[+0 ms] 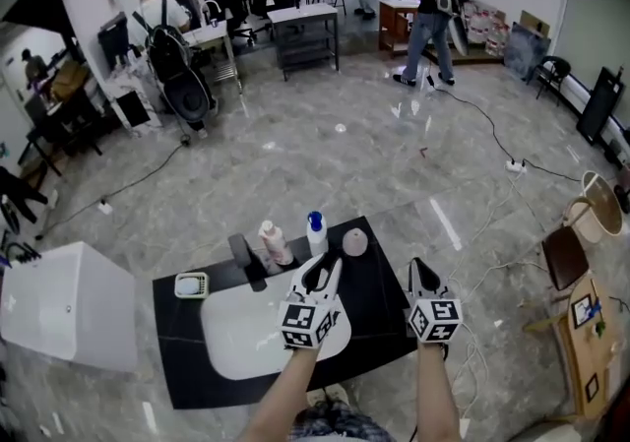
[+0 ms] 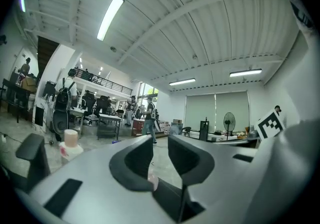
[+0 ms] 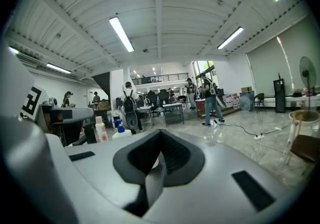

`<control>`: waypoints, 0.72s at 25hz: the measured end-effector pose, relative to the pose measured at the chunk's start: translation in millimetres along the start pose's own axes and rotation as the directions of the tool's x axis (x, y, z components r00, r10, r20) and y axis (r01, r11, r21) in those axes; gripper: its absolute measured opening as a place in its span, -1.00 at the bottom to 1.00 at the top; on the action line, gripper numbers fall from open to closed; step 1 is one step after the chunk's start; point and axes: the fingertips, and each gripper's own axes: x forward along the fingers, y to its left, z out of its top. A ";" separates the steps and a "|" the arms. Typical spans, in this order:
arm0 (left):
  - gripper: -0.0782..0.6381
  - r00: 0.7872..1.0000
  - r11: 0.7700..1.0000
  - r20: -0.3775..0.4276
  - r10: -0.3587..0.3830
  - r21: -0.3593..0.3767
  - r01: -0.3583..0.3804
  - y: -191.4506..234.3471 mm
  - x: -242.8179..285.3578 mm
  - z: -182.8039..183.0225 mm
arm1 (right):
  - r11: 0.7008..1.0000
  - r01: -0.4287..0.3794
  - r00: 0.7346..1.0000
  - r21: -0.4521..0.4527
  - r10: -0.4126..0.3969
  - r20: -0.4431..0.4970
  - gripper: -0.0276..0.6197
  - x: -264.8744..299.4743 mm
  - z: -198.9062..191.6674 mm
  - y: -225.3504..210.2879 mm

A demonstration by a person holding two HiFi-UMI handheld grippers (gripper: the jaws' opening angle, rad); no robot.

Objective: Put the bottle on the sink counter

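Bottle with blue cap looks light, slick: grip mid-body; left gripper jaws slightly apart, empty; right gripper jaws together

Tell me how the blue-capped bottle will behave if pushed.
The blue-capped bottle stands upright on the glossy counter, so a high push probably tips it; a low one may slide it. It looks plastic, so likely light, not fragile.

On the sink counter, lower centre, I count two bottles — one pink-capped bottle, one blue-capped bottle — one faucet, one white basin, one soap dish (far left), one pale ball.
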 end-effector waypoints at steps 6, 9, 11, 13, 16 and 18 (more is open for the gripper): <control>-0.64 1.000 0.999 0.016 0.003 0.036 -0.003 8.5 -67.6 24.1 | 1.000 0.018 0.999 -0.019 -0.017 0.034 -0.87 -45.3 20.5 21.7; -0.69 1.000 0.998 0.027 -0.010 0.059 0.008 6.5 -89.3 33.4 | 0.999 0.024 0.999 -0.028 -0.022 0.047 -0.87 -62.6 27.0 32.7; -0.70 0.999 0.999 0.037 -0.012 0.051 0.010 5.8 -101.4 37.7 | 0.999 0.029 0.998 -0.017 -0.028 0.059 -0.87 -75.0 30.4 37.1; -0.70 0.999 0.999 0.043 -0.008 0.045 0.006 7.3 -110.3 41.4 | 0.999 0.037 0.997 0.000 -0.037 0.071 -0.87 -86.3 32.8 40.1; -0.70 0.998 0.999 0.057 -0.004 0.046 0.002 8.2 -123.4 46.5 | 0.999 0.051 0.996 0.004 -0.051 0.077 -0.87 -103.0 31.7 43.5; -0.70 0.998 0.998 0.070 0.004 0.054 -0.008 10.5 -130.2 48.3 | 0.998 0.060 0.995 0.002 -0.060 0.082 -0.87 -110.1 31.1 43.3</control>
